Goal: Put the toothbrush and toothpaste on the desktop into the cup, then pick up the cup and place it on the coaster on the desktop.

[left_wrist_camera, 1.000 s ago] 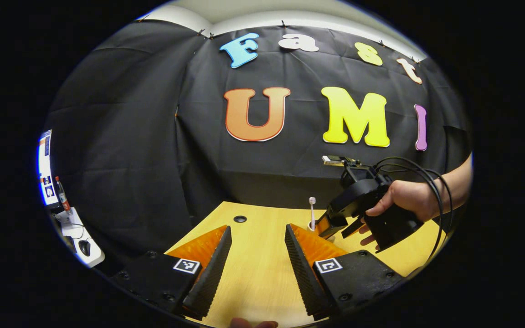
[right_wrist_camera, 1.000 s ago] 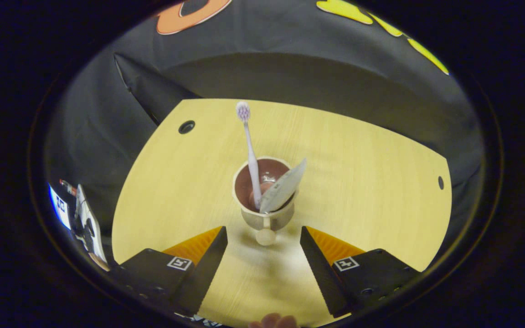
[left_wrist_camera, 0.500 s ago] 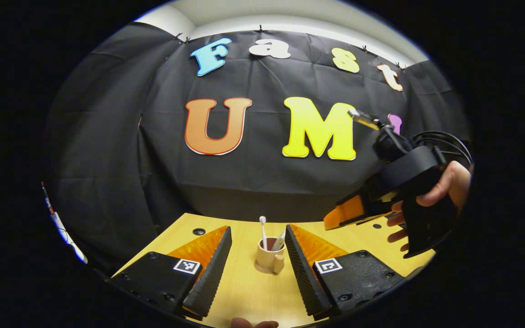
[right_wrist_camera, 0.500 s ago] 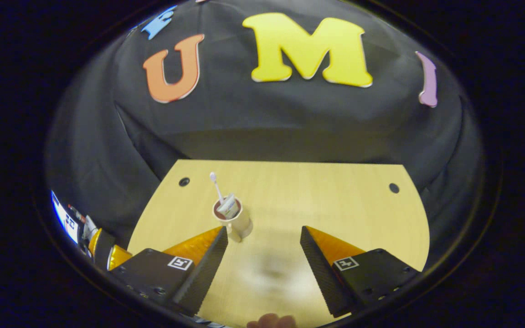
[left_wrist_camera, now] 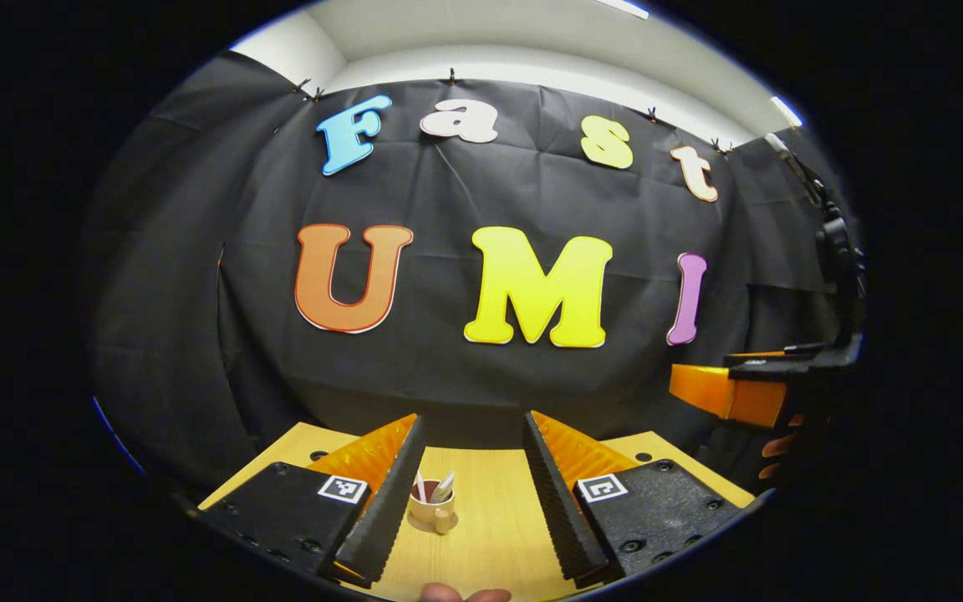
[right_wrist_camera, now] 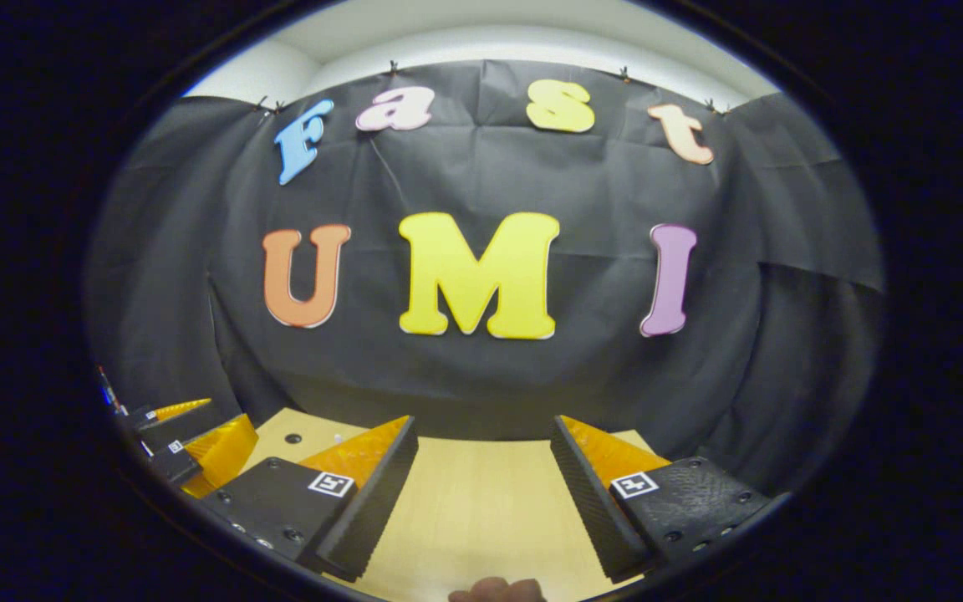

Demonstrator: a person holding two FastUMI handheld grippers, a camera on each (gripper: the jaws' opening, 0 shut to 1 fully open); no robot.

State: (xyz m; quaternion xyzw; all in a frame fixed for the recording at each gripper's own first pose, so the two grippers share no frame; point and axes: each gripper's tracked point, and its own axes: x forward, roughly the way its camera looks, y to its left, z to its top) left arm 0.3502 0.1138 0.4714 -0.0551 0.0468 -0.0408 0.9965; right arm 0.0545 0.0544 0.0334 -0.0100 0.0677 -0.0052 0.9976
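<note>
- We're looking along the left gripper (left_wrist_camera: 469, 493), its jaws apart and holding nothing, hanging above the near edge of the pale wooden counter (left_wrist_camera: 490, 543).
- Out on the counter, between the two fingers as seen from here but well beyond them, stands the small beige handled cup (left_wrist_camera: 432, 510).
- Inside it we can make out the slim white toothbrush (left_wrist_camera: 420, 487) and the pale toothpaste tube (left_wrist_camera: 443, 486), both leaning up out of the rim, so by our reading the loading step is done.
- At the far right of the left gripper view we catch the other tool side-on, held high and away from the cup.
- In its own view, the right gripper (right_wrist_camera: 486, 493) also has its jaws apart and empty, with bare counter ahead of them.
- We can't spot the coaster from either camera, so we can't tell whether the cup already sits on one.
- Our judgement: the cup-to-coaster step is in hand, or just finished.
- If it's still to do, the next move calls for one gripper to come down and clamp the cup's wall or handle.
- The lift needs to stay upright, or the tall toothbrush may tip out.
</note>
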